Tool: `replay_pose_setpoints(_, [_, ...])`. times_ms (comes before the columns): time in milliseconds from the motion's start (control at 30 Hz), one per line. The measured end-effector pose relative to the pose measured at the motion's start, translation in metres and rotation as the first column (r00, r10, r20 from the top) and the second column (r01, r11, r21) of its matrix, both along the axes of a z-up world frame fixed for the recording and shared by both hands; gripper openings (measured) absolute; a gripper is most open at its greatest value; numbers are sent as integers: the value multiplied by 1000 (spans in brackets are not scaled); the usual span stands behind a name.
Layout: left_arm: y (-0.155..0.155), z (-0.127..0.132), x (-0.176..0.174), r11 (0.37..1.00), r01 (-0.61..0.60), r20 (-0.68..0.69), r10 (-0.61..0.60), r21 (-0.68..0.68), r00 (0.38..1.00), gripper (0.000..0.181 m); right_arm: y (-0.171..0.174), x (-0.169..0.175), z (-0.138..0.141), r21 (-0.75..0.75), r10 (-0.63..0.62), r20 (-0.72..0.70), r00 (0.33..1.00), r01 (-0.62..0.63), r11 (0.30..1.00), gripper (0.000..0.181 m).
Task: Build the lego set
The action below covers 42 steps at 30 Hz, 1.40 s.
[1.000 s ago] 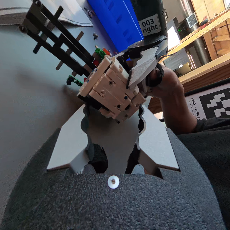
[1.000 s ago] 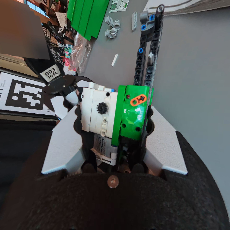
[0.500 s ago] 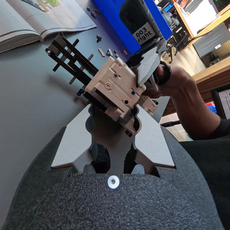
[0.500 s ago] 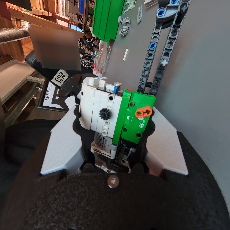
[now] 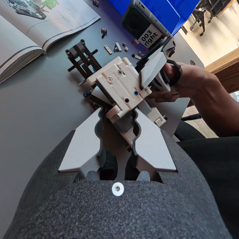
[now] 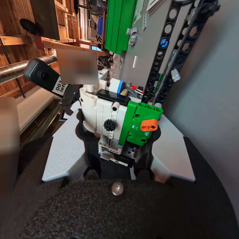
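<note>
Both grippers meet on a half-built lego model (image 5: 116, 89) held above a grey table (image 5: 32, 109). In the left wrist view, the left gripper (image 5: 117, 122) pinches the model's lower grey-and-white end between its fingers, though the contact on the near side is partly hidden by the pads. The right gripper (image 5: 152, 72), seen farther off with a hand (image 5: 181, 82) behind it, clamps the white block from the far side; its second finger is hidden behind the model. In the right wrist view, the right gripper (image 6: 118, 124) grasps the same model (image 6: 116, 120) across its white and green halves, a black gear (image 6: 109, 125) and an orange piece (image 6: 149, 126) facing the camera. Black beams (image 6: 168, 58) run up and out of frame, their tops blurred. An open booklet (image 5: 32, 25), cut off at the edge, lies beside scattered small parts (image 5: 116, 47) too small to make out. A blue bin (image 5: 161, 14) and a green bin (image 6: 119, 24) are each only partly visible.
</note>
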<state>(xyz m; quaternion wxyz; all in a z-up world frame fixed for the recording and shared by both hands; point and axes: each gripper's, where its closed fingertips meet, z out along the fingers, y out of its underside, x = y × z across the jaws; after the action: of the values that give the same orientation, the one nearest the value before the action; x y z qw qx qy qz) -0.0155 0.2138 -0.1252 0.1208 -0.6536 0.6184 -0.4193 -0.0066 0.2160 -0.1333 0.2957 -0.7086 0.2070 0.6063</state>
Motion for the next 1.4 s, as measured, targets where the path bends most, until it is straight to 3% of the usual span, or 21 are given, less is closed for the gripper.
replay_pose_setpoints(33, [0,-1,-2,1000,15,-10,-15,0,1000,37,0,0,-1,-3,6,7,1000,-6,1000,109])
replay_pose_setpoints(333, [-17,-2,-6,985,168,24,-167,-46,986,29,-31,-5,-2,-90,184,-47,982,-187,978,109])
replay_pose_setpoints(500, [-15,-4,-7,963,269,67,-269,5,961,25,-40,-1,3,-77,240,-135,961,-252,965,107])
replay_pose_setpoints(700, [-10,-3,-5,955,296,71,-295,-4,953,22,-60,18,4,-71,211,-92,973,-218,973,93])
replay_pose_setpoints(867, [-9,-3,-4,951,310,84,-307,-23,948,19,-67,26,16,31,115,97,989,-118,993,63])
replay_pose_setpoints(1000, [-7,-3,-2,950,311,90,-309,-14,947,19,-55,27,20,58,13,181,983,-23,998,63])
replay_pose_setpoints(1200, [17,-1,2,976,216,101,-215,-5,971,19,-32,21,14,150,-112,483,869,44,988,58])
replay_pose_setpoints(1333, [44,22,-10,988,127,205,-106,-93,973,26,-27,31,16,222,-209,688,695,73,972,58])
replay_pose_setpoints(1400, [69,27,-13,991,50,253,-18,-122,967,26,-25,39,19,282,-272,770,577,75,956,63])
